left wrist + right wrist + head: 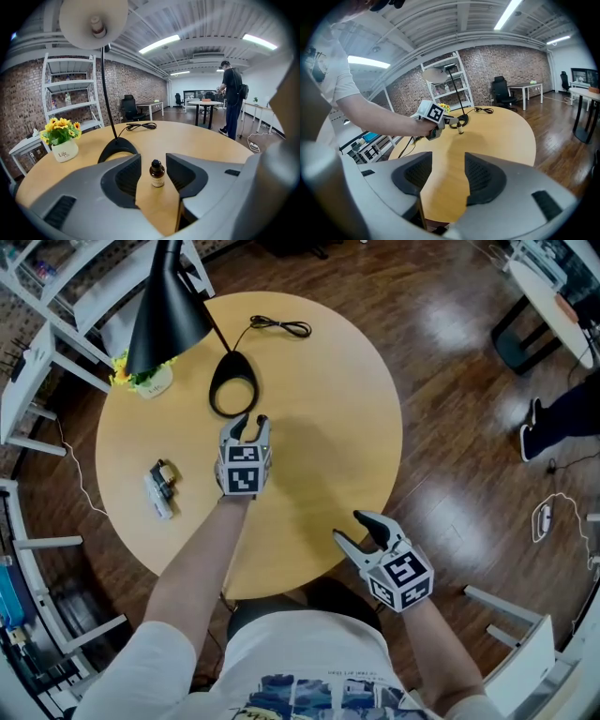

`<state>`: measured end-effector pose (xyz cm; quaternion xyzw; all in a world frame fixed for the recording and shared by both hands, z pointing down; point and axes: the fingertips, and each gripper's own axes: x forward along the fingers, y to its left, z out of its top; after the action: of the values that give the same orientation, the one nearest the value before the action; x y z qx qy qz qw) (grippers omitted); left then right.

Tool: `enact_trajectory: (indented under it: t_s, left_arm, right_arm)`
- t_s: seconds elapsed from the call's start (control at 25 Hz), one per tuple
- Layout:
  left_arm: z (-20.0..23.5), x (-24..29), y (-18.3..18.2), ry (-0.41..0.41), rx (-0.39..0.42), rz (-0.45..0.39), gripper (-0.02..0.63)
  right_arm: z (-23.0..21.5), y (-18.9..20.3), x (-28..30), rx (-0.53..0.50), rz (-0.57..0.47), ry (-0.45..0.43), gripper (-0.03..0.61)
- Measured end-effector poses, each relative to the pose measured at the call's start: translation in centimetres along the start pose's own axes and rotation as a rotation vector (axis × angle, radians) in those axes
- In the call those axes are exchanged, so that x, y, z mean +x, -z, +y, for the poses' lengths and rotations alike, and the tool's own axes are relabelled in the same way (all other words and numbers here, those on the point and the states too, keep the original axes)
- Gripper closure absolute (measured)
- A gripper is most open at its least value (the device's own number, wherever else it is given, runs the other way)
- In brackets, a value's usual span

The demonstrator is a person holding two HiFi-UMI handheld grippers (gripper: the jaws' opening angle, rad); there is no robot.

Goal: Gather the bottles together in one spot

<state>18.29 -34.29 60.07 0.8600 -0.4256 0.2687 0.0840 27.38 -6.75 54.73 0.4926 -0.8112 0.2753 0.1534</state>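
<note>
Over the table (319, 390), left tongs (253, 423) spread around bottle (157, 174), seemingly untouched; right tongs (348, 525) spread.

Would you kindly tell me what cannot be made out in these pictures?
- Bottle label: left gripper view, print too small to read.
- Bottle in head view: mostly hidden by the left gripper.
- Small items at the table's left: head view, too small to identify.
- Flowerpot: head view, partly hidden under the lampshade.
</note>
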Motion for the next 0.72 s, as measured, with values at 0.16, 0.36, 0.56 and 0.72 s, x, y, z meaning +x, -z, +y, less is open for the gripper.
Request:
enact_trajectory:
  t_s: [0.16, 0.36, 0.56, 0.72]
  left_arm:
    - [1.8, -5.0, -0.1, -0.042, -0.014, -0.005, 0.44]
    - [4.4, -14.6, 1.4, -0.088, -0.053, 0.019, 0.44]
    - [5.8, -24.4, 4.4, -0.102, -0.119, 0.031, 0.44]
    - [7.4, -32.7, 7.7, -0.099, -0.151, 0.045, 0.44]
  right_arm:
    - [1.2, -0.1, 0.3, -0.008, -0.015, -0.045, 0.351]
    - [4.3, -0.9, 1.0, -0.059, -0.021, -0.107, 0.351]
    - [7.9, -1.0, 0.7, -0.108, -0.032, -0.086, 0.351]
    - [11.7, -0.3, -0.5, -0.124, -0.038, -0.027, 0.351]
